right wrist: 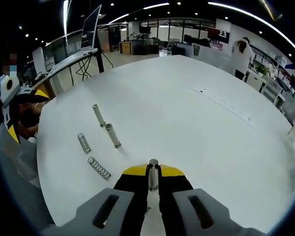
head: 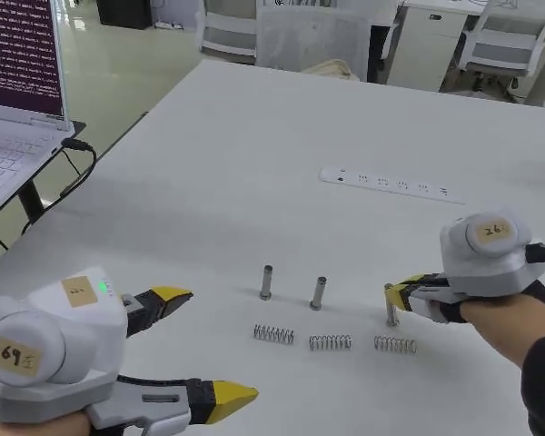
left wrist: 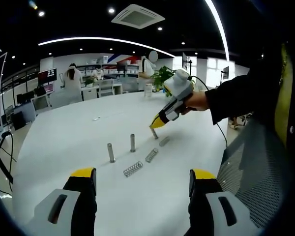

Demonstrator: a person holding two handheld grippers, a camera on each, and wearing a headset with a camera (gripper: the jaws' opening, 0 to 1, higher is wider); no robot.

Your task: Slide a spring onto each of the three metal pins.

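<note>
The right gripper (head: 400, 295) is squeezed nearly closed on the end pin (right wrist: 153, 175). That pin stands upright on the table (head: 254, 163), right between the yellow tips, with its top poking up just above them. Off to that gripper's left are the middle pin (head: 319, 292) and then the far pin (head: 266, 282), both upright with nothing touching them.

The three springs lie flat in a row on the person's side of the pins. The near spring (head: 395, 345) is just under the right gripper's tips, close to the foot of the held pin but apart from it. The middle spring (head: 331, 342) comes next, and the last spring (head: 273, 334) is furthest from that gripper. None of them is on a pin yet.

The left gripper (head: 200, 345) is spread wide and has hold of nothing. The pins and springs are out ahead of its tips, and the last spring is the closest thing to it. A power strip (head: 388, 183) lies well beyond the right gripper, and a laptop (head: 18, 91) sits off past the left one.
</note>
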